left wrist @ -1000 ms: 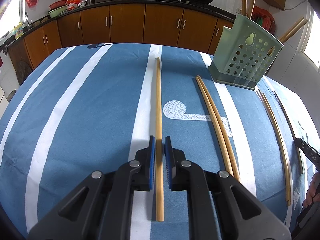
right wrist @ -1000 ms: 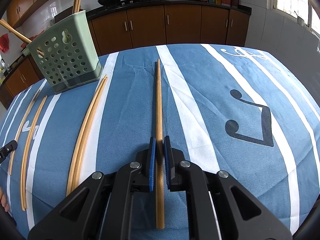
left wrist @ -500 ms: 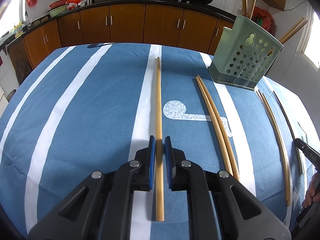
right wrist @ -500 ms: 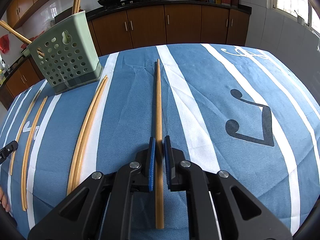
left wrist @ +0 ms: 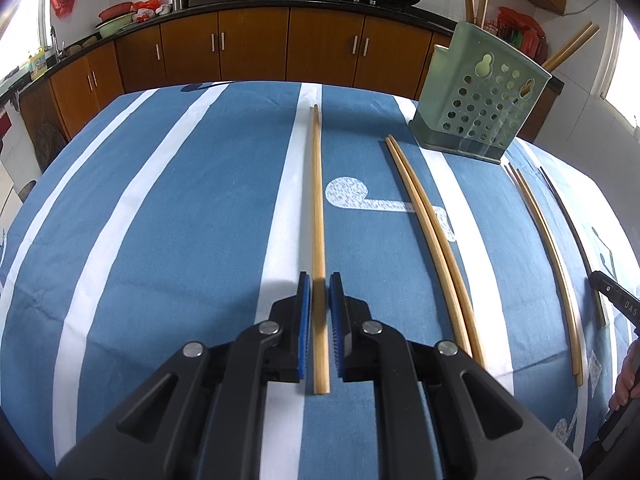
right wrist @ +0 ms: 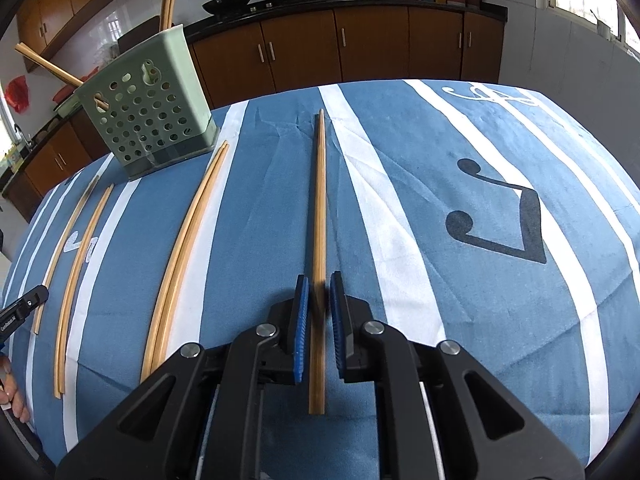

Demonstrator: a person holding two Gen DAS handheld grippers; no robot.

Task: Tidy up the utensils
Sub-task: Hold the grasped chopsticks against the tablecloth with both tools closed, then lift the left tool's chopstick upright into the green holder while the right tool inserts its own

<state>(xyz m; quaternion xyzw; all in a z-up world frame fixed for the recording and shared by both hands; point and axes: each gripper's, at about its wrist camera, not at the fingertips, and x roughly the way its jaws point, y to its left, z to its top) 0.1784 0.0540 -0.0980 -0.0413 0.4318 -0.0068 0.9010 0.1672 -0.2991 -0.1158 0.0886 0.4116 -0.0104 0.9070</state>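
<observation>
A long bamboo chopstick pair (left wrist: 318, 208) lies straight ahead on the blue striped tablecloth. My left gripper (left wrist: 319, 280) straddles its near end, jaws narrowly apart, small gaps beside the wood. In the right wrist view another chopstick pair (right wrist: 319, 208) lies between the blue pads of my right gripper (right wrist: 319, 280), also with small gaps. A green perforated utensil holder (left wrist: 480, 108) stands at the far right with chopsticks in it; it also shows at the far left of the right wrist view (right wrist: 148, 108).
More chopstick pairs lie on the cloth: one right of centre (left wrist: 432, 232), one further right (left wrist: 548, 252), and a dark one (left wrist: 572, 232). In the right view, pairs lie at left (right wrist: 188, 236) (right wrist: 80, 264). Kitchen cabinets (left wrist: 256, 44) stand behind the table.
Both grippers' jaws have opened slightly around their chopsticks. Nothing else has moved.
</observation>
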